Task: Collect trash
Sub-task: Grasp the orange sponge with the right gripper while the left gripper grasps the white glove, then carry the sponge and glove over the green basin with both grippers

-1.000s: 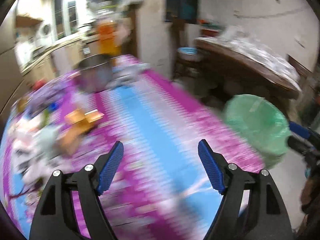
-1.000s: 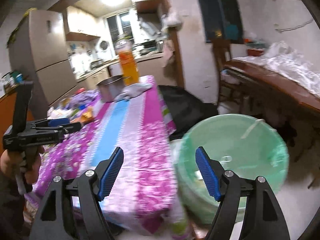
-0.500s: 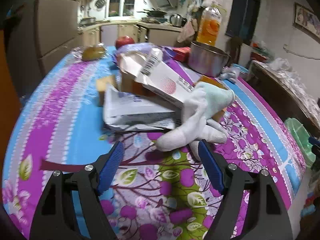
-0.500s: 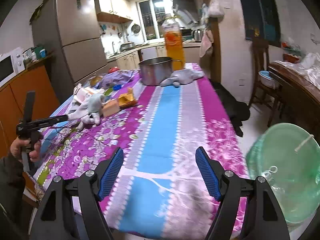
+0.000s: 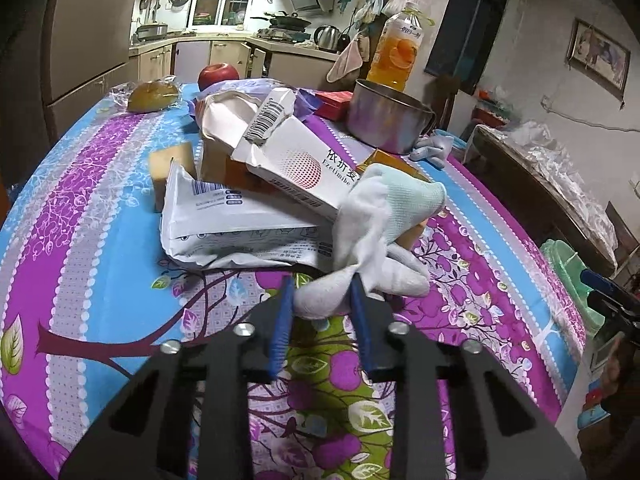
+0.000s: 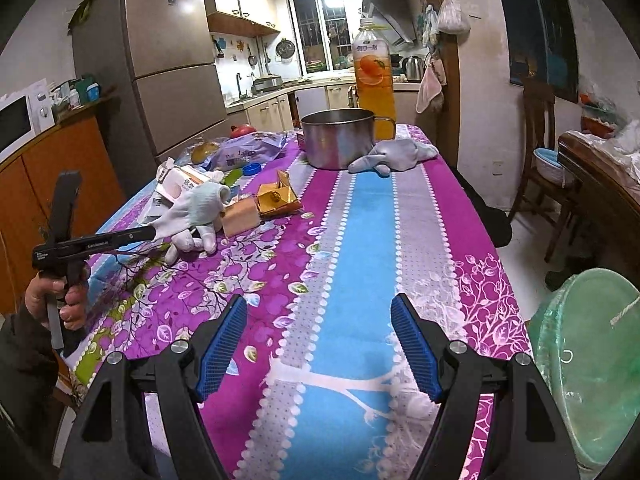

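Glove [image 5: 380, 232], white with a pale green cuff, is pinched at one fingertip by the left gripper [image 5: 320, 300], its blue jaws clenched on the fabric at the near edge of the pile! The rest of the glove is draped up over a white medicine carton [image 5: 296, 160] and a flat white packet [image 5: 232, 228], both lying on the flowered purple-and-blue cloth of the counter [image 5: 80, 240]. Just behind the packet, a tan block [image 5: 170, 162] is seen. From the right wrist view, the same glove [image 6: 192, 208] is seen stretched from the left gripper [image 6: 150, 233], with a tan block [image 6: 240, 218] and a gold foil box [image 6: 276, 198] just beside it.

The right gripper [image 6: 320, 344] is held over the near end of the counter [image 6: 352, 280], jaws released and wide apart, nothing between them. At the right, off the counter's edge, a bin lined with a green bag [image 6: 588, 364] is seen.

Further back, a steel pot [image 5: 386, 122] is stood near the far end, a second grey glove [image 6: 394, 154] lying just beside it, and a tall orange drink bottle [image 5: 398, 50] rises behind the pot. On the far left, a wrapped bun [image 5: 152, 96] and a red apple [image 5: 218, 74] are seen, with kitchen cabinets beyond.
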Motion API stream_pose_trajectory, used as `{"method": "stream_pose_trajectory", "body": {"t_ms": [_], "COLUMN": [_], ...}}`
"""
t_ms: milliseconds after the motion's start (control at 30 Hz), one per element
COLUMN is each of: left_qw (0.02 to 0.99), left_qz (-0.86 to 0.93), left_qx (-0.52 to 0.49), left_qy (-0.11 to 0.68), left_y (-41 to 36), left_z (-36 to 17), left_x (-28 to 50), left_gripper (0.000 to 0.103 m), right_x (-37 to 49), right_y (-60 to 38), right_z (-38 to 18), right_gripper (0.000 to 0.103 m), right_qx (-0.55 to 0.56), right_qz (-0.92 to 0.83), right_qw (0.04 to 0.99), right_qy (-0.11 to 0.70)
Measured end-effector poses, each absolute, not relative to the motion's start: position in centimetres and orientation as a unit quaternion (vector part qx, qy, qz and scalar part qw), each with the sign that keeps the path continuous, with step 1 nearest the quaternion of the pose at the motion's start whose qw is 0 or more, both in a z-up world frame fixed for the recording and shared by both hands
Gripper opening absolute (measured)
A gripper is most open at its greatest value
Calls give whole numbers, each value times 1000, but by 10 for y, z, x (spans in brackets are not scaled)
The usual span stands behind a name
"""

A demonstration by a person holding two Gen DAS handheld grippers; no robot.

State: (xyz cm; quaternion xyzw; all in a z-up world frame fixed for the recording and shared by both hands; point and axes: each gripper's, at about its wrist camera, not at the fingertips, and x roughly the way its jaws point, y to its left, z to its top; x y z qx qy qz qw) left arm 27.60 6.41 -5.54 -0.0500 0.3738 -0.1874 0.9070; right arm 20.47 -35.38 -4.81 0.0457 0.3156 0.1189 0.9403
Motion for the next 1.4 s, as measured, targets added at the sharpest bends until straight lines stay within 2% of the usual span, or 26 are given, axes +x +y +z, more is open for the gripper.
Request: {"method": "stream_pose_trajectory", "body": {"t_ms": [100, 167, 233, 300, 367, 567, 600, 633, 700, 1133, 1167, 1233, 1400], "left_qw": [909, 911, 914, 920, 924, 939, 940, 940, 939, 926, 925, 925, 929], "left_qz": [-192, -198, -201, -204, -206, -195, -193, -193, -188, -194, -195, -195, -191], "left_qx": [-52, -59, -69, -77, -80, -91, -90, -89, -90, -94, -92, -87, -77], "left_qy": [366, 357, 345, 326, 310, 268, 266, 266, 275, 312, 313, 315, 308], "left_y": [64, 65, 67, 69, 71, 84, 86, 88, 90, 87, 85, 82, 75], "left_z": [-52, -47, -39, -26, -13, 20, 22, 24, 20, -2, -2, -3, 1], "left_x": [268, 261, 253, 243, 236, 218, 217, 217, 221, 235, 236, 237, 233], "left_gripper": [19, 15, 12, 10, 9, 8, 8, 8, 7, 7, 7, 7, 7], "right_x": [207, 210, 218, 232, 245, 303, 315, 322, 340, 410, 410, 413, 396], "right_y": [-351, -349, -342, -332, -323, -286, -274, -267, -249, -202, -201, -196, -201], "right_z": [-45, -43, -41, -39, -38, -46, -51, -55, -64, -84, -86, -90, -79], "right_gripper": [74, 71, 52, 41, 36, 37, 45, 61, 67, 67, 66, 51, 49], "right_qx": [44, 41, 29, 14, 5, 3, -3, -8, -16, -44, -47, -57, -48], "right_qz": [120, 123, 132, 147, 161, 224, 245, 250, 256, 250, 249, 248, 234], "right_qw": [942, 942, 941, 938, 936, 913, 903, 899, 894, 882, 882, 879, 898], "right_qy": [312, 311, 311, 312, 313, 340, 353, 359, 366, 398, 398, 403, 371]}}
